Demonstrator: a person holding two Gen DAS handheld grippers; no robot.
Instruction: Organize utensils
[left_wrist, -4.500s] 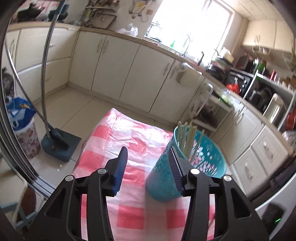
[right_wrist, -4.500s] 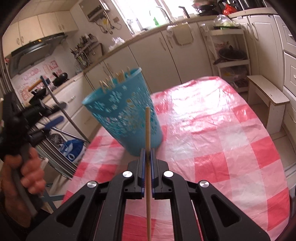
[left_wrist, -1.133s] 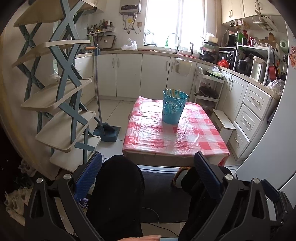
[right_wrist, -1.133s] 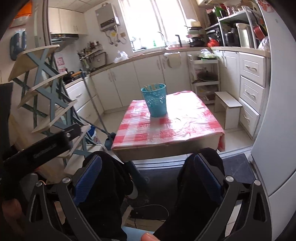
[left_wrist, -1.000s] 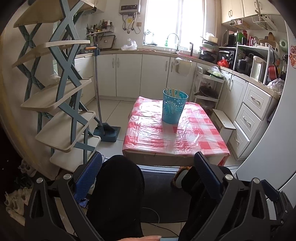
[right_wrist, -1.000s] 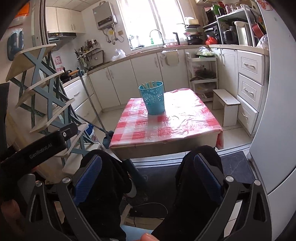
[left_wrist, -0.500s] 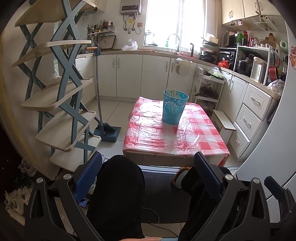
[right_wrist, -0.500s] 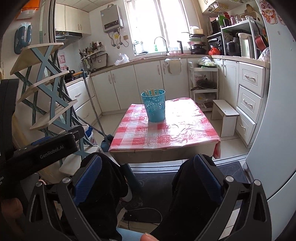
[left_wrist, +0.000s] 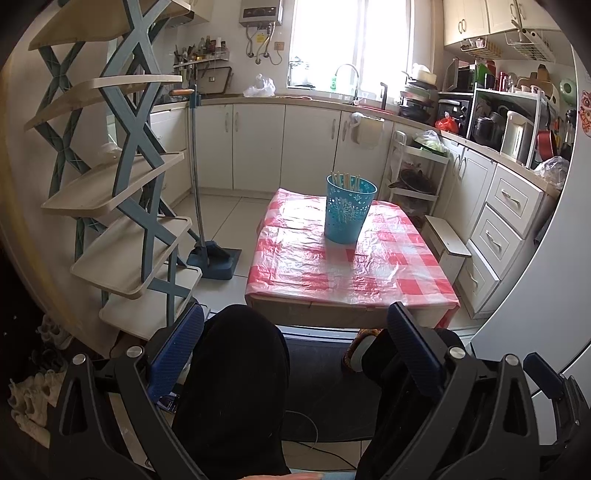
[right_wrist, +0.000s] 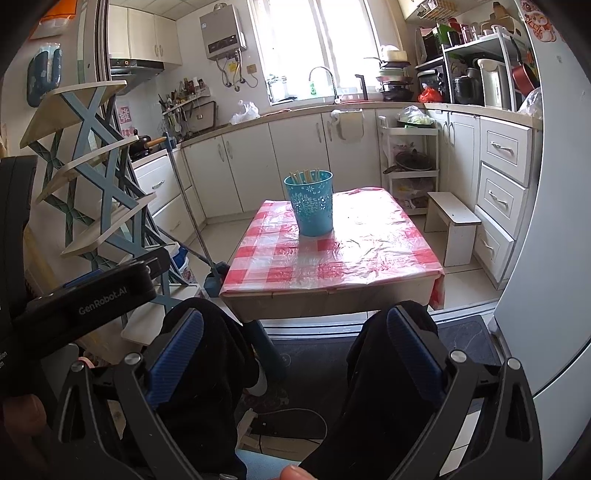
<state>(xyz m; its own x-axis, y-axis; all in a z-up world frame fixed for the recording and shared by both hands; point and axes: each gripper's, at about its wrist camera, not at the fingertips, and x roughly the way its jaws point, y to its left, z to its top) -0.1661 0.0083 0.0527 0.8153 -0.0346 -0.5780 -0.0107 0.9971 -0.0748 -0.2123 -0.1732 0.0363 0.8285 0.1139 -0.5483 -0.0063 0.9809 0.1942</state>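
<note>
A blue perforated cup (left_wrist: 347, 210) holding several wooden chopsticks (left_wrist: 343, 180) stands upright on the red-and-white checked table (left_wrist: 351, 266). It also shows in the right wrist view (right_wrist: 312, 205) with the chopsticks (right_wrist: 304, 175) inside. My left gripper (left_wrist: 295, 354) is open and empty, held far back from the table above the person's knees. My right gripper (right_wrist: 295, 354) is open and empty too, equally far back. The left gripper's body (right_wrist: 85, 291) shows at the left of the right wrist view.
A blue-framed tiered shelf (left_wrist: 122, 192) stands left of the table, with a broom and dustpan (left_wrist: 210, 254) beside it. A small white stool (left_wrist: 447, 243) and white drawers (left_wrist: 506, 221) are on the right. The person's dark-clad legs (left_wrist: 236, 387) fill the foreground.
Both grippers have pulled far back from the table since the chopstick was held; the right gripper has let it go. Over the last second the views have barely shifted.
</note>
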